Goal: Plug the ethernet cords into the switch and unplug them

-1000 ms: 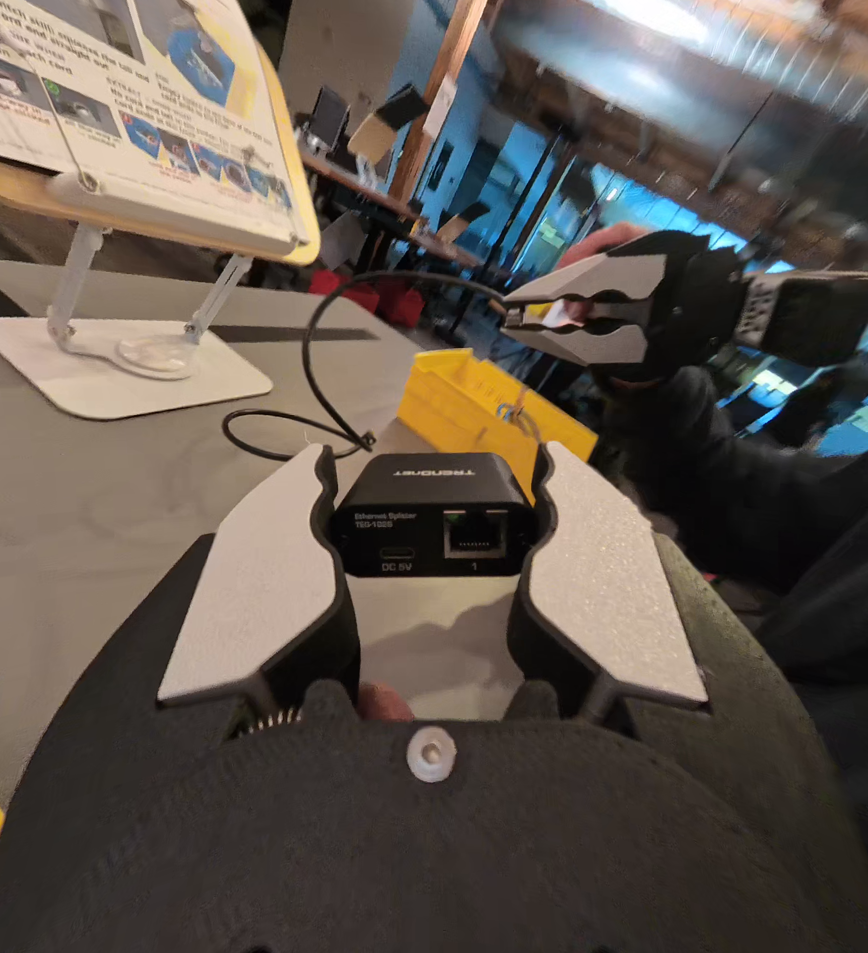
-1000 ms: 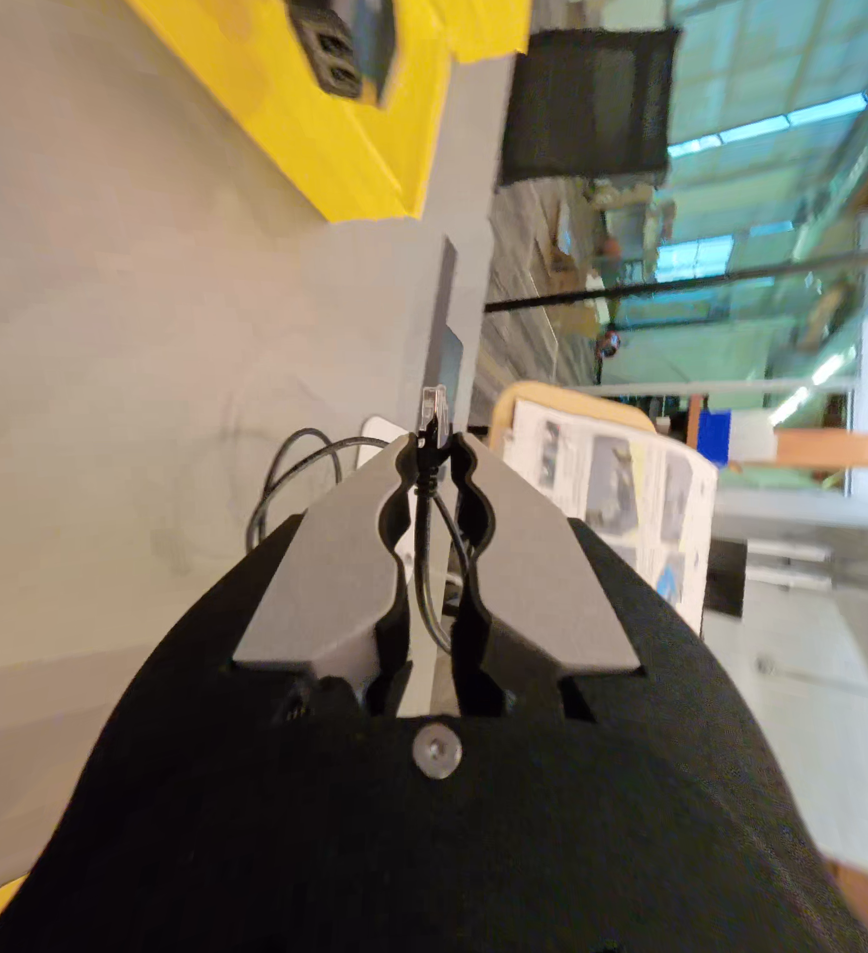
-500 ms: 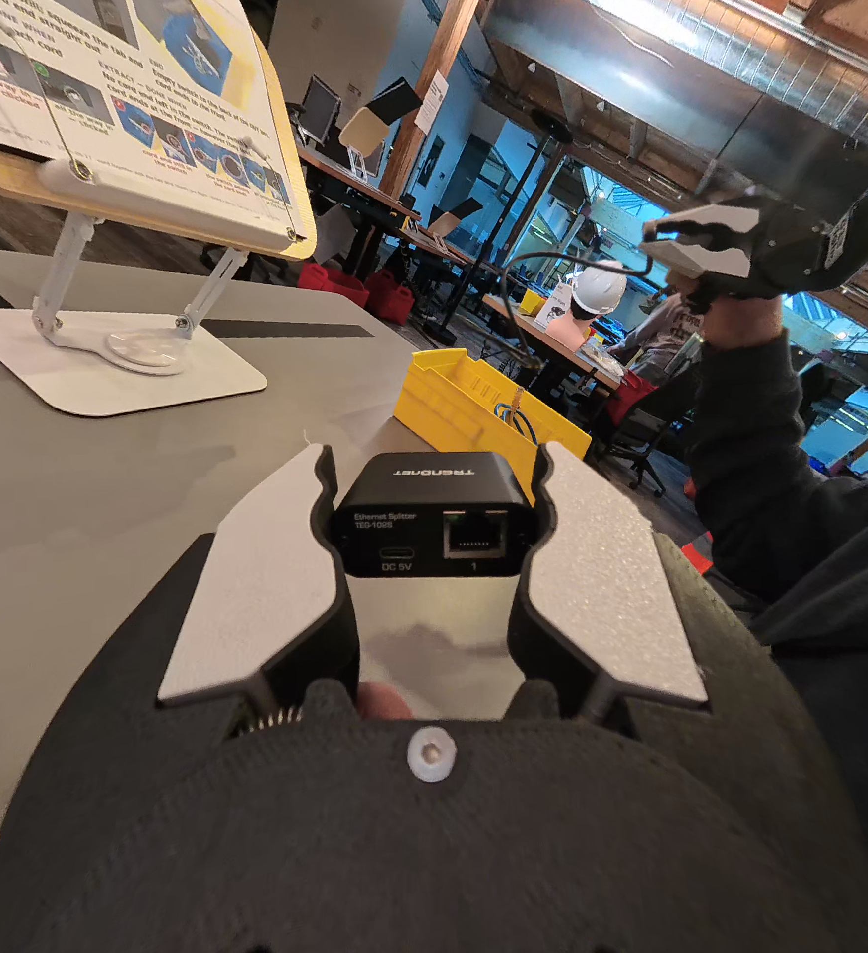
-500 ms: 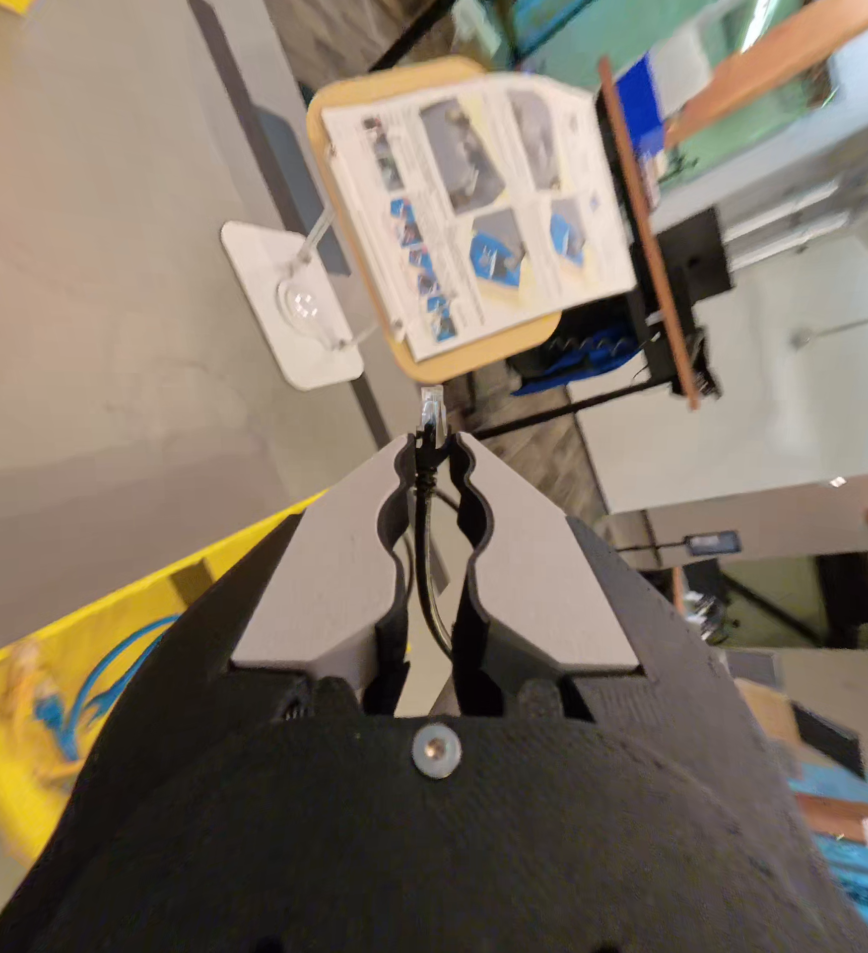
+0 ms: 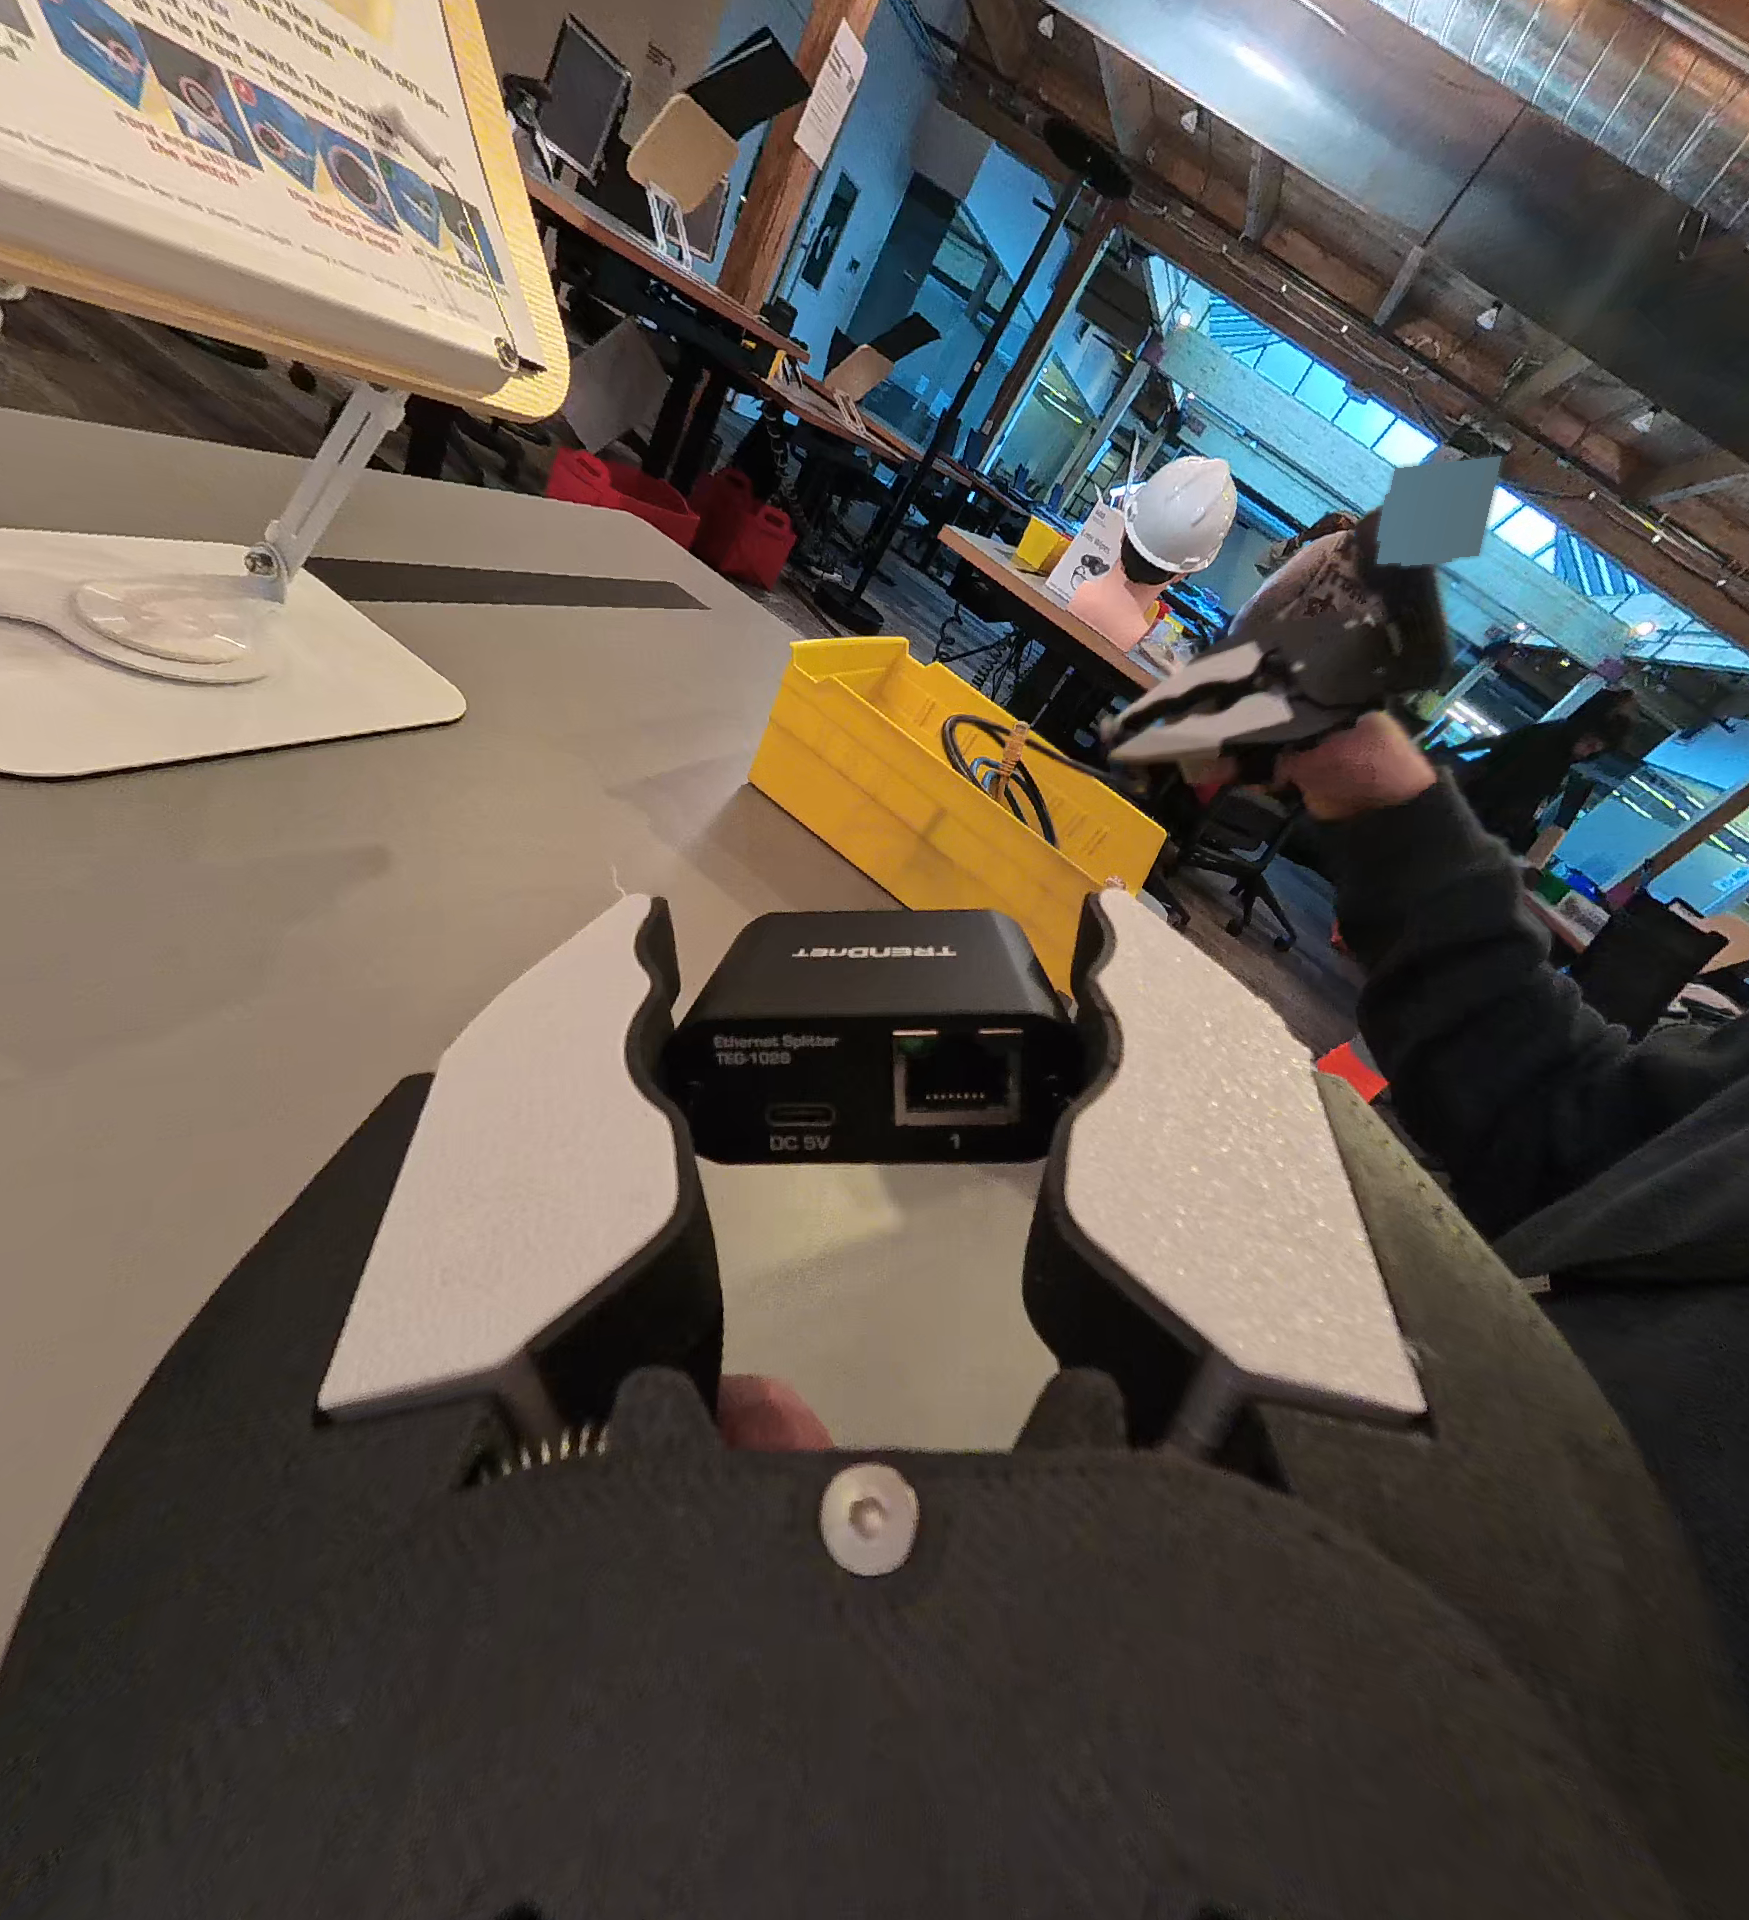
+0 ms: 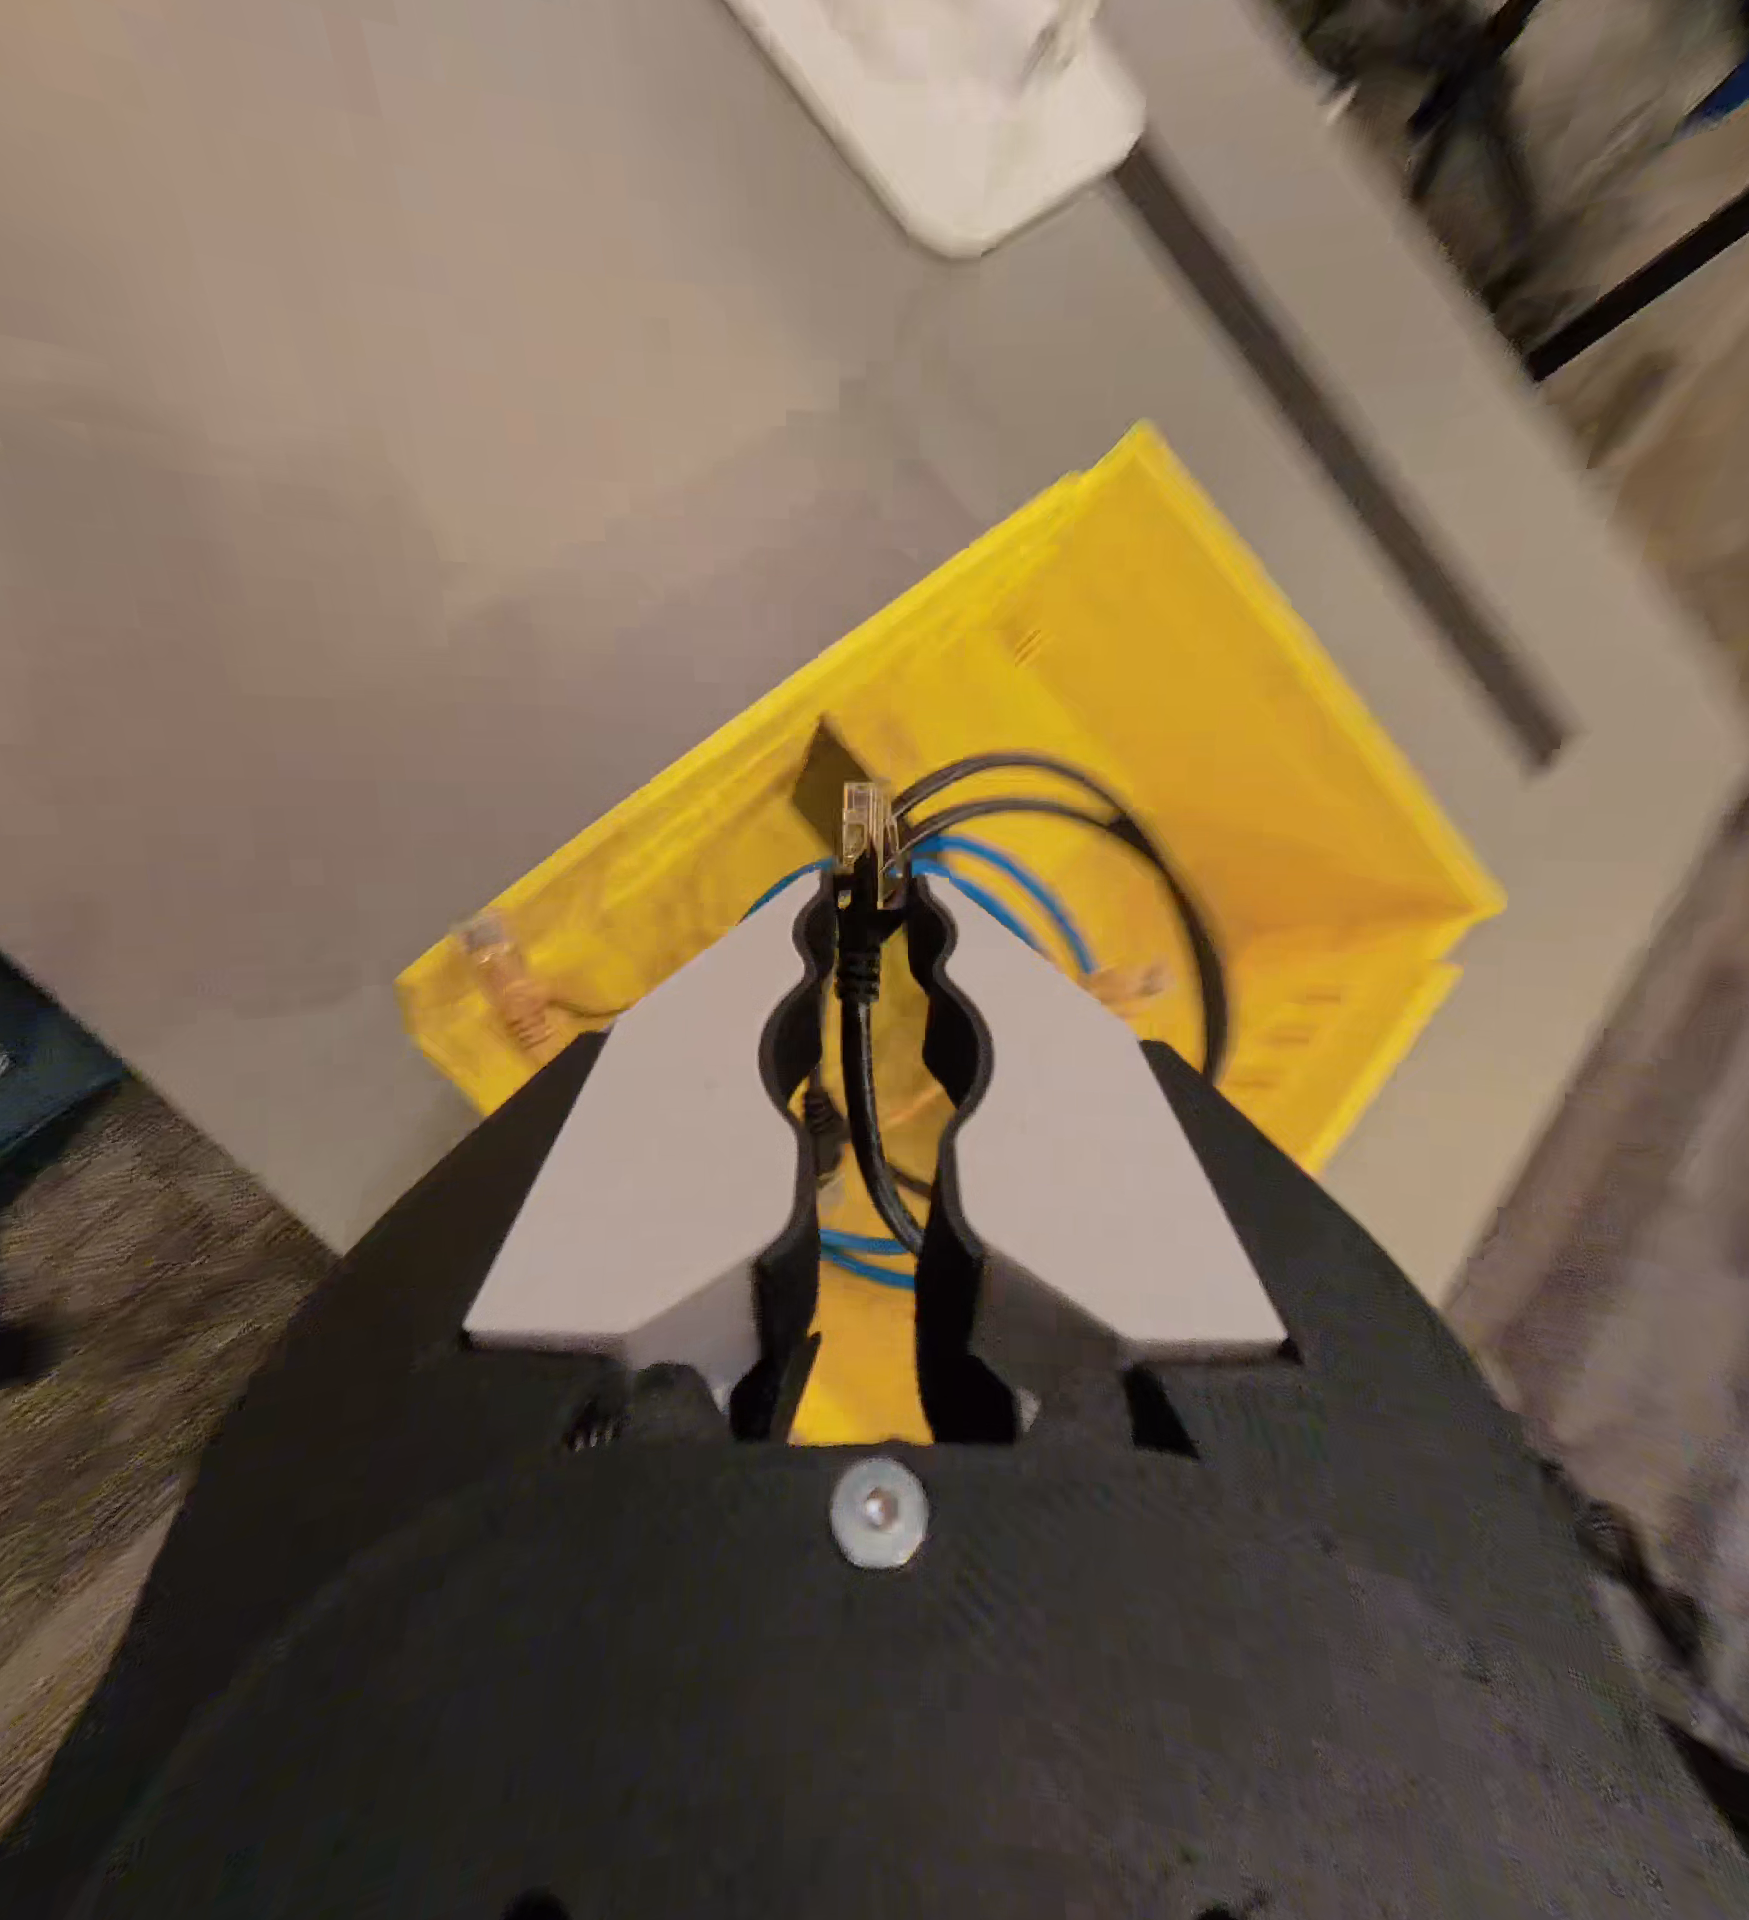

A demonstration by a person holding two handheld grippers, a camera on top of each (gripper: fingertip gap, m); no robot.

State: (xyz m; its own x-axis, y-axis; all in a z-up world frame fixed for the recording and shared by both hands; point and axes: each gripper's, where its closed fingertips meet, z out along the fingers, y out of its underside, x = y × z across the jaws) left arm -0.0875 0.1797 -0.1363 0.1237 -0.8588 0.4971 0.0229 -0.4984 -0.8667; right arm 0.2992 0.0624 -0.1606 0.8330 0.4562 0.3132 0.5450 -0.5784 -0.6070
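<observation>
My left gripper (image 5: 875, 930) is shut on the black switch (image 5: 870, 1039), which sits on the grey table (image 5: 226, 987). Its one ethernet port faces the camera and is empty. My right gripper (image 6: 870, 894) is shut on the boot of a black ethernet cord (image 6: 865, 997). The clear plug (image 6: 865, 826) sticks out past the tips. It hangs over the yellow bin (image 6: 1213, 790), and the cord loops down into it. In the left wrist view the right gripper (image 5: 1135, 727) is above the bin's (image 5: 901, 790) far right end.
A blue cord (image 6: 1015, 883) and an orange cord (image 6: 511, 997) lie in the bin. A white document stand (image 5: 174, 675) holding a printed sheet stands at the table's back left. The bin sits near the table's right edge. A person's dark sleeve (image 5: 1472, 987) is at the right.
The right gripper swung from high up down to just over the yellow bin, carrying the black cord with it. The left gripper still holds the switch in the same place.
</observation>
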